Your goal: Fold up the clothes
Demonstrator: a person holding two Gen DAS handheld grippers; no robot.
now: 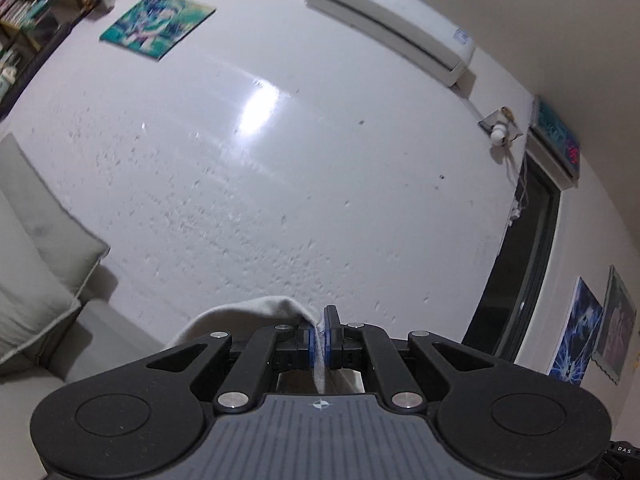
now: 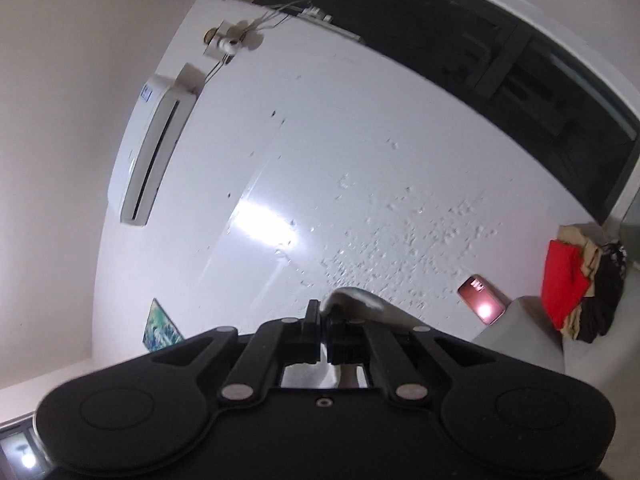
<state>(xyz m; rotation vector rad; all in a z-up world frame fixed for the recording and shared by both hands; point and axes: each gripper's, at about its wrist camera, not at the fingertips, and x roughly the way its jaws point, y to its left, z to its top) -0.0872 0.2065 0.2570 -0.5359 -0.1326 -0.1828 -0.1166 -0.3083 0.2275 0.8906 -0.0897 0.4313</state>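
Both grippers point up at the white wall. My left gripper (image 1: 319,334) is shut on a fold of a light grey garment (image 1: 256,312), which bulges to the left of the fingers and hangs down behind them. My right gripper (image 2: 323,328) is shut on another fold of the same light grey cloth (image 2: 360,300), which arcs to the right of the fingers. Most of the garment hangs below and is hidden by the gripper bodies.
A grey sofa with cushions (image 1: 36,264) lies at the left. An air conditioner (image 1: 392,28) hangs high on the wall. A pile of red, tan and black clothes (image 2: 580,284) sits on a grey ledge at the right. A dark window (image 2: 500,60) is nearby.
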